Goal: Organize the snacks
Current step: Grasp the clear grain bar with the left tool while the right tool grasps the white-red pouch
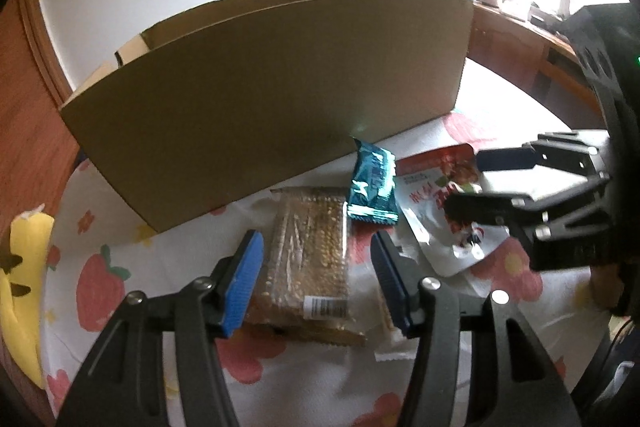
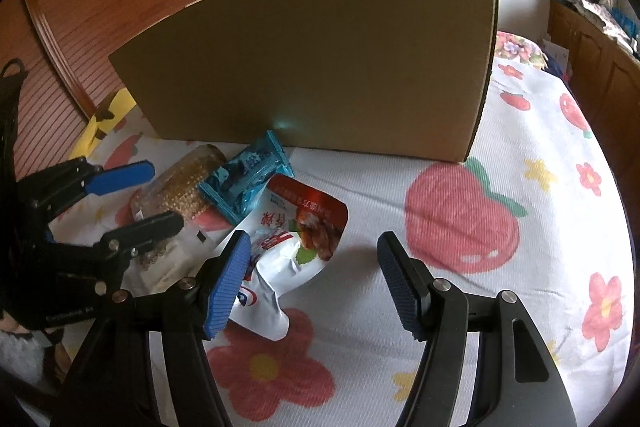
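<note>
Snacks are lying near the cardboard box [image 1: 280, 87]; left gripper [image 1: 316, 279], wide open and empty, is straddling the seed bar pack [image 1: 312, 259]. Right gripper [image 2: 312, 283] is hovering open. Centre before closing

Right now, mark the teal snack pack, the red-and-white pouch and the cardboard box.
teal snack pack [image 1: 371, 187]: left wrist view, middle of wrapper.
red-and-white pouch [image 2: 294, 227]: right wrist view, printed front.
cardboard box [image 2: 320, 67]: right wrist view, near wall.
</note>
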`<state>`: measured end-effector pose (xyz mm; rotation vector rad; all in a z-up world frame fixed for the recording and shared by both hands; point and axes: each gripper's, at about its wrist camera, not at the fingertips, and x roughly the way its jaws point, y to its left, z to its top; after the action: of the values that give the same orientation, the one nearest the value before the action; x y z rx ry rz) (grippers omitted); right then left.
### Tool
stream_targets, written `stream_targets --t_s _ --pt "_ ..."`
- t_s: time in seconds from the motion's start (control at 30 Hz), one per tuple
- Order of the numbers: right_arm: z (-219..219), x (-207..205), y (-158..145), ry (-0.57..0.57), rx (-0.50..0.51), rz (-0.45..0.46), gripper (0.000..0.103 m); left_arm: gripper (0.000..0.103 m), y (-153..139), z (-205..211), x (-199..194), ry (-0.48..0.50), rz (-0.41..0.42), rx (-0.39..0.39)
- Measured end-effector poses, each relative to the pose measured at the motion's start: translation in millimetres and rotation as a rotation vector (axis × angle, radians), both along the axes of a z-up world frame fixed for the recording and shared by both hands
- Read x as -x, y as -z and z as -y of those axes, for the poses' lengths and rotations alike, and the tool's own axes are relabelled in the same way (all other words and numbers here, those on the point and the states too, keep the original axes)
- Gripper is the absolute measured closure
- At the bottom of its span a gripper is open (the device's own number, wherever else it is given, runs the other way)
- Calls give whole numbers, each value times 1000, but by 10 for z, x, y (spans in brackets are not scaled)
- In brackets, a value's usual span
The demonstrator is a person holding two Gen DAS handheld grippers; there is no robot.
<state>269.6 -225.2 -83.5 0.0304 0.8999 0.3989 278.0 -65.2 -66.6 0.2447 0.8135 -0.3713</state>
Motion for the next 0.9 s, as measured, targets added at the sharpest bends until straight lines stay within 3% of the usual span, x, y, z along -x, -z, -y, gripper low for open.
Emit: stream_targets --t_s 0.33,0.9 --pt "-163 17 31 -13 82 11 34 45 182 -123 -204 -45 -97 60" --pt "-256 15 42 -27 102 15 34 35 210 -119 -221 -59 -99 56"
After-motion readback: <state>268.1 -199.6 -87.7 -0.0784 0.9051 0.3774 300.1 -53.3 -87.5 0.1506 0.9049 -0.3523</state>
